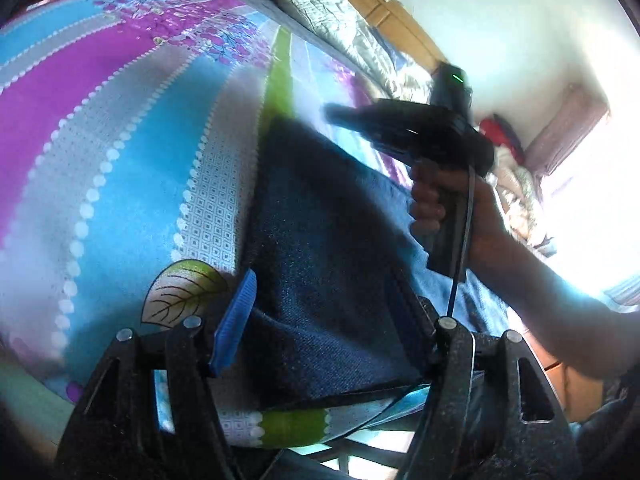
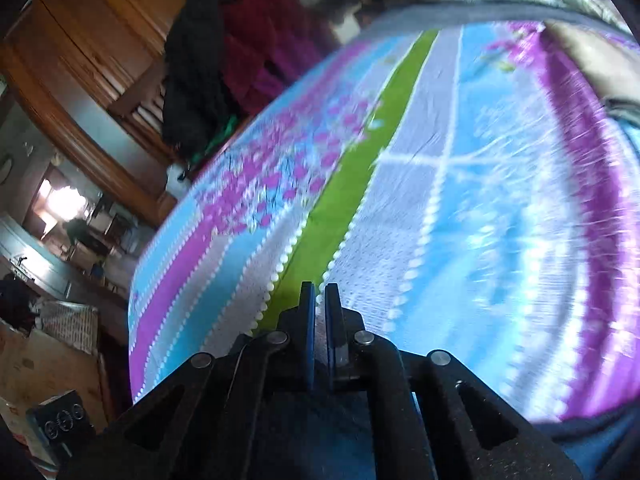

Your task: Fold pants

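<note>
The pants [image 1: 320,264], dark blue denim, lie folded into a compact panel on the bed [image 1: 120,140], whose sheet is striped in purple, blue, grey and green. In the left wrist view the cloth fills the space between the spread fingers of the left tongs [image 1: 324,320]: the blue pad [image 1: 236,320] stands at the panel's left edge and the other finger sits at its right edge, so these tongs are wide open and straddle the fold without pinching it. Whether the pads touch the denim I cannot tell.

The right tongs [image 2: 318,300] show their two blue pads nearly together with only a thin slit and nothing between them; in the left view the same tool [image 1: 400,128] is held by a hand [image 1: 436,200] above the far end of the pants, apart from the cloth. The right view is smeared by motion.

The step looks like the last fold or a final squaring. To do it well, the left tongs should close on all layers at the near edge together, while the right comes down to pin or take the far corner, keeping edges aligned.
</note>
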`<act>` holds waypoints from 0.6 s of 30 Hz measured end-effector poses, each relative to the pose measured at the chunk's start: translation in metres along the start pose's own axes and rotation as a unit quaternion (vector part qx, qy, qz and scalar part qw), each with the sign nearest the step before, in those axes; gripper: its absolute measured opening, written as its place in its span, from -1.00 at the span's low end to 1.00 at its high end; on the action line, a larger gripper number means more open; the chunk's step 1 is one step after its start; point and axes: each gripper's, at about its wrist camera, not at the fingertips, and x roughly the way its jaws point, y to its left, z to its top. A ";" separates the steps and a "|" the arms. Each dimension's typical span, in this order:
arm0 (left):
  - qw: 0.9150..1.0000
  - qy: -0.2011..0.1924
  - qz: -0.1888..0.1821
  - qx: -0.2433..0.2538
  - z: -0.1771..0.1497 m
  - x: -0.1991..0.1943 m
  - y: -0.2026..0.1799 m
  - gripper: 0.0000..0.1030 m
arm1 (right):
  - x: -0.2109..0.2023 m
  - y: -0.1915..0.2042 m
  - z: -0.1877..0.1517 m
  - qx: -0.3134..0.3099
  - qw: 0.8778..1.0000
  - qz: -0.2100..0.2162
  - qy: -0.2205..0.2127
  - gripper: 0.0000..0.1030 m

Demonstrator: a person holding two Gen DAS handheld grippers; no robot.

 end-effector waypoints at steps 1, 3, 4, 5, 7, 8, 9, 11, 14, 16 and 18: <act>1.000 -0.003 -0.006 -0.008 0.000 -0.002 0.000 0.30 | -0.010 0.003 -0.003 -0.003 1.000 0.015 -0.007 -0.85; 1.000 -0.011 -0.020 -0.016 0.000 -0.006 -0.001 0.30 | -0.017 0.013 -0.009 -0.023 0.998 0.056 0.009 -0.85; 0.999 -0.013 -0.026 -0.014 0.000 -0.006 -0.003 0.31 | -0.015 0.023 -0.013 -0.043 0.996 0.071 0.026 -0.85; 1.000 -0.012 -0.025 -0.006 0.000 -0.004 -0.006 0.31 | -0.009 0.032 -0.016 -0.062 0.993 0.084 0.045 -0.85; 1.000 -0.006 -0.012 0.006 0.000 0.002 -0.007 0.31 | 0.003 0.041 -0.029 -0.098 0.985 0.108 0.095 -0.85; 1.000 -0.006 -0.016 0.001 0.000 0.003 -0.005 0.31 | 0.018 0.045 -0.035 -0.123 0.982 0.084 0.113 -0.86; 1.000 -0.010 -0.027 -0.011 0.002 0.003 0.001 0.31 | 0.036 0.050 -0.043 -0.153 0.980 0.022 0.125 -1.00; 0.999 -0.021 0.008 -0.036 0.006 -0.004 0.016 0.23 | 0.040 0.049 -0.036 -0.151 0.982 -0.011 0.110 -1.00; 0.991 -0.073 0.027 -0.107 0.015 -0.036 0.047 0.09 | 0.013 0.065 -0.025 -0.181 0.978 -0.089 0.045 -0.66; 0.987 -0.105 0.042 -0.113 0.014 -0.058 0.057 0.14 | -0.001 0.067 -0.020 -0.189 0.979 -0.057 0.043 -0.22; 0.987 -0.093 0.054 -0.118 0.011 -0.063 0.066 0.15 | -0.005 0.065 -0.017 -0.195 0.979 -0.020 0.054 -0.22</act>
